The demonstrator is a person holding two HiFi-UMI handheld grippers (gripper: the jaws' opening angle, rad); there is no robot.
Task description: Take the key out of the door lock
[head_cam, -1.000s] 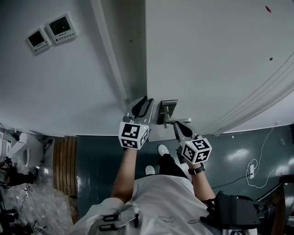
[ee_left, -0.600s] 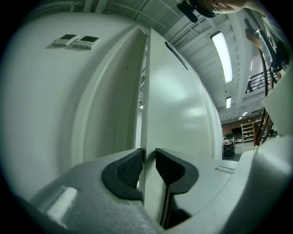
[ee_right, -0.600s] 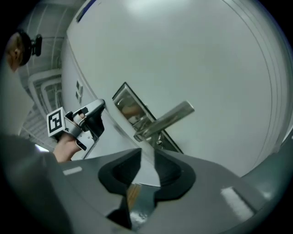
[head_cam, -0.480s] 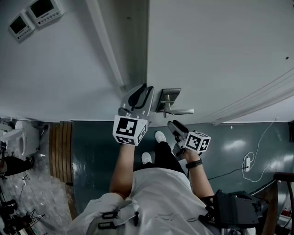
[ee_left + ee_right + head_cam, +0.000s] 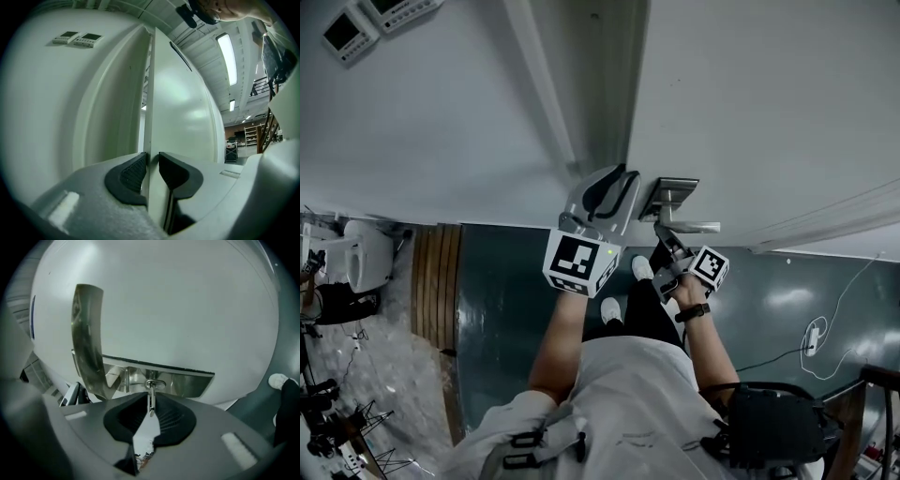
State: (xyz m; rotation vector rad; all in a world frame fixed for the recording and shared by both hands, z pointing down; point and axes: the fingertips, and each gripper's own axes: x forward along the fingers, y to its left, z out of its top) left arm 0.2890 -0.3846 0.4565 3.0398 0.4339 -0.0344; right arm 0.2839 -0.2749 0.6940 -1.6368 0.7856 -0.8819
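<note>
A small metal key (image 5: 150, 403) sticks out of the lock in the steel plate (image 5: 187, 380), below the lever handle (image 5: 89, 348). I see the key edge-on between the pads of my right gripper (image 5: 150, 409). Those jaws have just been closing, and a thin gap still shows on each side of the key. In the head view my right gripper (image 5: 667, 240) sits under the handle (image 5: 689, 225), and the key is hidden there. My left gripper (image 5: 616, 184) is clamped on the door edge (image 5: 151, 140), having closed slightly, with a pad pressing each face.
The white door (image 5: 750, 94) stands ajar from the wall. Two control panels (image 5: 347, 33) hang on the wall to the left. The person's shoes (image 5: 642, 267) stand on the dark floor below the grippers. A white cable (image 5: 816, 337) lies at the right.
My right gripper has dropped from beside the lever, rolled over, and come in under the handle around the key. The left gripper has stayed on the door edge.
</note>
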